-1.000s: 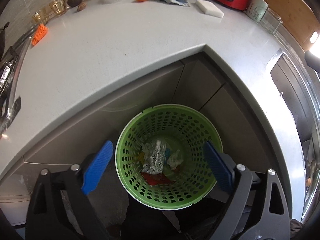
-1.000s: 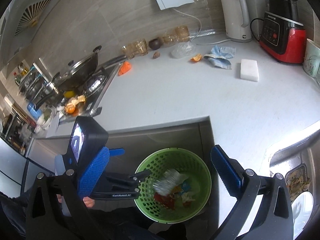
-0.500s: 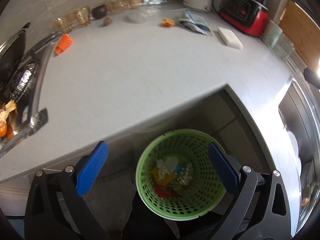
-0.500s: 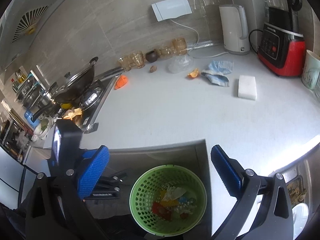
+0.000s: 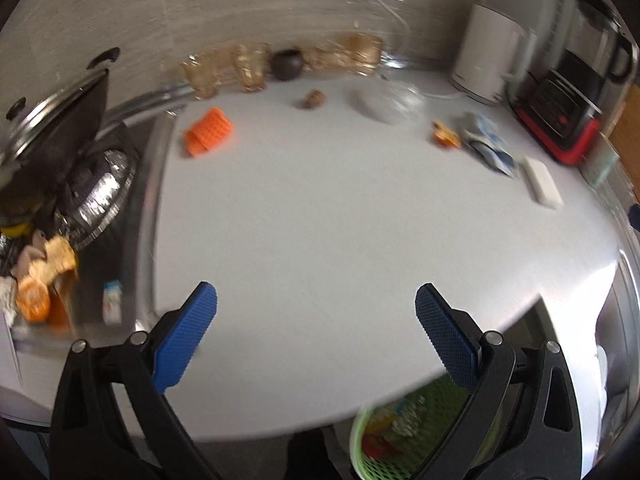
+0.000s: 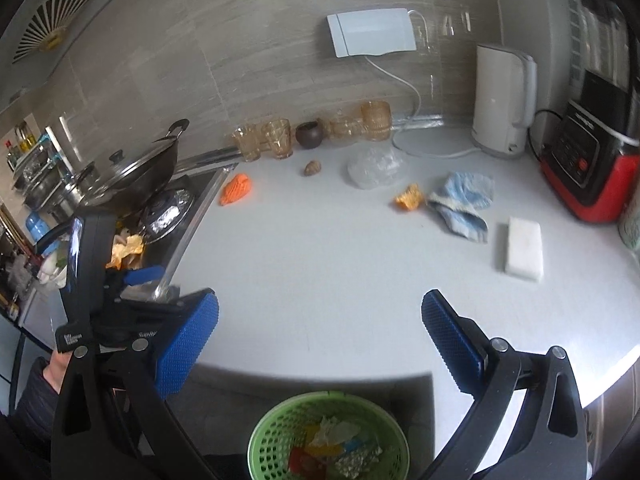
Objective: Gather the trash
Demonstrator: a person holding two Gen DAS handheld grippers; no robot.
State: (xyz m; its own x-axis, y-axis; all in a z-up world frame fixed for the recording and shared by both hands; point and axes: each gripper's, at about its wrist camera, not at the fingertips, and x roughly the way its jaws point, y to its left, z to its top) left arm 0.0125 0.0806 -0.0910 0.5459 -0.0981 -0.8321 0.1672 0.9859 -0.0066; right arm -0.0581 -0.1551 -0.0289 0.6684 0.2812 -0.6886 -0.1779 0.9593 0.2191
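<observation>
A green perforated basket point(image 6: 262, 436) with foil, paper and coloured wrappers inside stands on the floor below the counter edge; its rim point(image 5: 360, 432) also shows at the bottom of the left wrist view. My left gripper point(image 5: 316, 294) hovers open and empty over the white countertop point(image 5: 320, 220). My right gripper point(image 6: 320, 300) is open and empty too, above the counter's front edge. On the counter lie an orange wrapper point(image 6: 409, 198), a crumpled clear plastic bag point(image 6: 374, 168), an orange ribbed piece point(image 6: 236, 188) and a small brown shell point(image 6: 312, 168).
A blue cloth point(image 6: 460, 200) and a white sponge point(image 6: 524, 248) lie to the right. Glasses point(image 6: 280, 138), a white kettle point(image 6: 502, 104) and a red appliance point(image 6: 588, 168) line the back. The stove at left point(image 5: 100, 184) holds a lidded wok point(image 6: 132, 172) and peel scraps point(image 5: 44, 276).
Both views have swung up from the basket to the countertop, so the basket has slid to the bottom edge. Both grippers rose and stay open and empty.
</observation>
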